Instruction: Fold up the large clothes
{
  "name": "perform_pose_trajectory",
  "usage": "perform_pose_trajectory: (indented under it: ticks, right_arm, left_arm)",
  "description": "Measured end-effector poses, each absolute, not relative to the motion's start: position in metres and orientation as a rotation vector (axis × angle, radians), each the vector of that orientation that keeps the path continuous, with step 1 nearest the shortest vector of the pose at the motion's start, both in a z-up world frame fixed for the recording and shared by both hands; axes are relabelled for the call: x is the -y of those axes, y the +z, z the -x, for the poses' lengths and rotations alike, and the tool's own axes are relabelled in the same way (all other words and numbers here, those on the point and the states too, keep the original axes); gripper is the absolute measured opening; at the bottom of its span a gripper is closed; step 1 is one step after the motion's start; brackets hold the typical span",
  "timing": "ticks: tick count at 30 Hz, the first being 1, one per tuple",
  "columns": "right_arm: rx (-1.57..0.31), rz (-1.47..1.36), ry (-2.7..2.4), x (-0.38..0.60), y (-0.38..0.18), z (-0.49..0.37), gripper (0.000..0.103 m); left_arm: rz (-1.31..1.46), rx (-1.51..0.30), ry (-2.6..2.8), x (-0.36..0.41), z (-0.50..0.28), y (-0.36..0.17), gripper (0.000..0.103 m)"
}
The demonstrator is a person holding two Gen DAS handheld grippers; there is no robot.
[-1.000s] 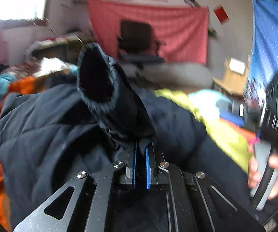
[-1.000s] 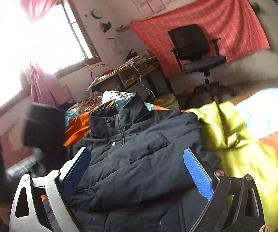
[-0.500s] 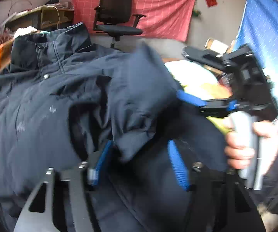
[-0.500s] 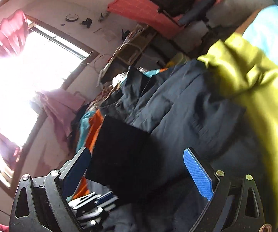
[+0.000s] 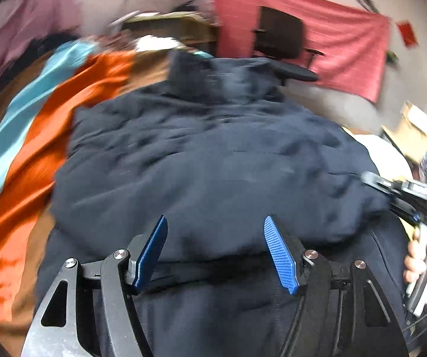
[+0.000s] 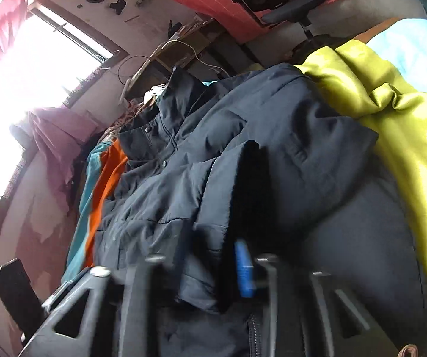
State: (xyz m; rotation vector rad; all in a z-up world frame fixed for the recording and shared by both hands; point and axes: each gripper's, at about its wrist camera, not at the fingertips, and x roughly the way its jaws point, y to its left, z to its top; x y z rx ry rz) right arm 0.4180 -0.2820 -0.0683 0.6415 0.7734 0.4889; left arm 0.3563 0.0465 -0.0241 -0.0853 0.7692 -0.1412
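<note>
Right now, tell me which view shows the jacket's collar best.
The right wrist view: the collar is sharp there, standing up with its snaps visible. In the left wrist view the collar sits at the far end of the dark jacket, smeared by motion blur with no detail.

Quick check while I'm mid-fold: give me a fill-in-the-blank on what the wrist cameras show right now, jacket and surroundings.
1. The jacket being folded is dark ____ in colour.
2. In the left wrist view, the left gripper has its blue pads ____ with nothing pinched between them.
3. Beside the jacket, the bright fabric in the right wrist view is ____-green.
4. The office chair stands before a ____ wall cloth.

Missing words: navy; apart; yellow; red
</note>
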Motion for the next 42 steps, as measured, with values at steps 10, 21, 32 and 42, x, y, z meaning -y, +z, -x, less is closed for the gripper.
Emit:
perform_pose_trajectory:
  ticks: [10, 21, 32, 42]
  right_arm:
    - [-0.578, -0.5, 0.389, 0.292, -0.039, -0.404, 0.009]
    - [-0.486, -0.251, 0.19, 0.267, -0.029, -0.391, 0.062]
    - [-0.568, -0.109, 0.357, 0.217, -0.047, -0.402, 0.036]
    - [-0.669, -0.031, 0.267, 0.206, -0.076, -0.421, 0.021]
  left_arm:
    - [0.052, -0.788, -0.054, -0.069, -0.353, -0.029, 0.062]
    - [0.07, -0.762, -0.184, -0.057, -0.372, -0.033, 0.065]
    - [-0.068, -0.849, -0.191, -0.03, -0.385, -0.077, 0.073]
    - [-0.172, -0.853, -0.224, -0.013, -0.387, -0.095, 0.101]
